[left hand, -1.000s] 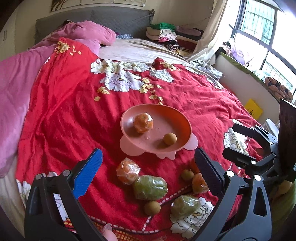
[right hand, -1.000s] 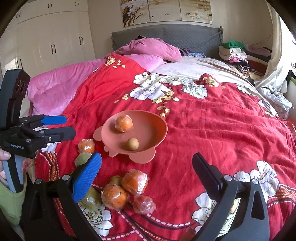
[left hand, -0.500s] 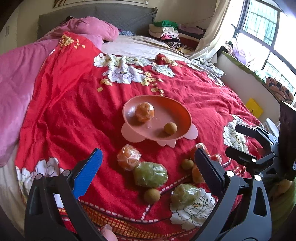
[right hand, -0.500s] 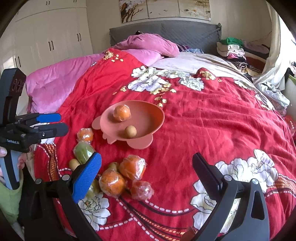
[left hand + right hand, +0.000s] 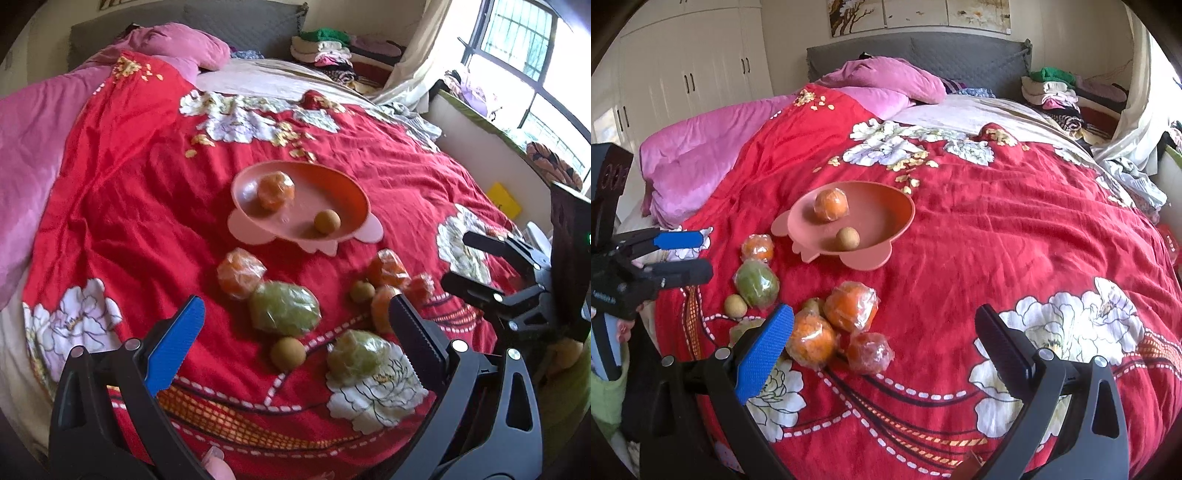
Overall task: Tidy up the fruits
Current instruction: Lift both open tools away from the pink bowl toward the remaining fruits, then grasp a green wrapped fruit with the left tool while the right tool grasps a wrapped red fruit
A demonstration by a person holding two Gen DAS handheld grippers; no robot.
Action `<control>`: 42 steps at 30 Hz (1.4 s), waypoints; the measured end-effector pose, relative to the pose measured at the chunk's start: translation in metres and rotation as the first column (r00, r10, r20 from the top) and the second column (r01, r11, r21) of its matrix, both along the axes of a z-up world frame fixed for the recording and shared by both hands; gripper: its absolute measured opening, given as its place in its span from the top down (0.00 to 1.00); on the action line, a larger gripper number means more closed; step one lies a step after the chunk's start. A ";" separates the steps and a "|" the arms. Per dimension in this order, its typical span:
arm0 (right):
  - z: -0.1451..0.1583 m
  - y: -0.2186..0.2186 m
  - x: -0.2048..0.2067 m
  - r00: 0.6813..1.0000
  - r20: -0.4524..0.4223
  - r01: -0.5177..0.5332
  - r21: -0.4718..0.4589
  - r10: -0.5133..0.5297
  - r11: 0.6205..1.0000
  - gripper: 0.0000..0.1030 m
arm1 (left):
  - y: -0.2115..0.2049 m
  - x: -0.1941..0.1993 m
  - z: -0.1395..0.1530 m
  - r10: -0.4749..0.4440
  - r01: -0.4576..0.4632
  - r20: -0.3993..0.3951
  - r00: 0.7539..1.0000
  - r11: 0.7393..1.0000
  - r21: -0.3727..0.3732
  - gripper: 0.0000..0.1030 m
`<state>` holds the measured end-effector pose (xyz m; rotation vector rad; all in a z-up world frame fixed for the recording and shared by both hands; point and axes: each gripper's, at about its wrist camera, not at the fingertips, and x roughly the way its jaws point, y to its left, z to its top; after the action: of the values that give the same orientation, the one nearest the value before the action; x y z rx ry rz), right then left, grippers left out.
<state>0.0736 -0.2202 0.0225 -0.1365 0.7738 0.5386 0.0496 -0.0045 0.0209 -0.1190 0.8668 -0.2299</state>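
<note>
Just ahead, fruits [image 5: 284, 308] between spread left gripper [image 5: 295, 328]

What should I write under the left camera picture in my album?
Open left gripper above wrapped fruits on a red bedspread.

The only lettering is small white print on the side of the left gripper [image 5: 679, 256] at the far left of the right wrist view, too blurred to read. Nothing else carries legible text.

Bedcover: red quilt with white flowers [image 5: 997, 229]
Pillow: pink [image 5: 886, 79]
Headboard: grey padded [image 5: 960, 51]
Wardrobe: white doors [image 5: 683, 70]
Clothes: folded pile [image 5: 1060, 92]
</note>
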 end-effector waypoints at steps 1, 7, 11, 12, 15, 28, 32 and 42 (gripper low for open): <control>-0.001 0.000 -0.001 1.000 -0.002 -0.002 -0.002 0.002 1.000 0.04 | -0.003 -0.002 -0.002 -0.009 0.009 -0.005 1.000 1.000 0.002 0.09; -0.005 0.002 -0.004 1.000 -0.012 -0.013 -0.011 0.013 1.000 0.04 | -0.018 -0.009 -0.011 -0.048 0.049 -0.032 0.998 0.999 0.014 0.09; -0.006 0.001 -0.005 1.000 -0.017 -0.012 -0.015 0.012 1.000 0.04 | -0.026 -0.012 -0.015 -0.069 0.070 -0.042 0.997 0.997 0.022 0.09; -0.006 0.001 -0.006 1.000 -0.017 -0.012 -0.016 0.012 1.000 0.04 | -0.028 -0.013 -0.016 -0.073 0.074 -0.045 0.996 0.997 0.024 0.09; -0.006 -0.001 -0.007 1.000 -0.018 -0.011 -0.019 0.010 1.000 0.04 | -0.032 -0.015 -0.018 -0.079 0.081 -0.053 0.995 0.996 0.032 0.09; -0.012 -0.012 -0.010 0.999 -0.037 -0.004 -0.030 0.003 1.000 0.05 | -0.047 -0.020 -0.030 -0.128 0.132 -0.077 0.989 0.990 0.049 0.09; -0.016 -0.014 -0.008 0.999 -0.047 -0.007 -0.033 0.006 0.999 0.05 | -0.051 -0.019 -0.032 -0.139 0.144 -0.079 0.987 0.988 0.051 0.10; -0.020 -0.020 -0.010 0.998 -0.060 -0.030 -0.029 0.028 0.999 0.05 | -0.064 -0.013 -0.046 -0.162 0.168 -0.101 0.982 0.984 0.061 0.26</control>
<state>0.0640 -0.2401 0.0022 -0.1600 0.8391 0.5609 0.0368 -0.0683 -0.0247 0.0067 0.9807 -0.3514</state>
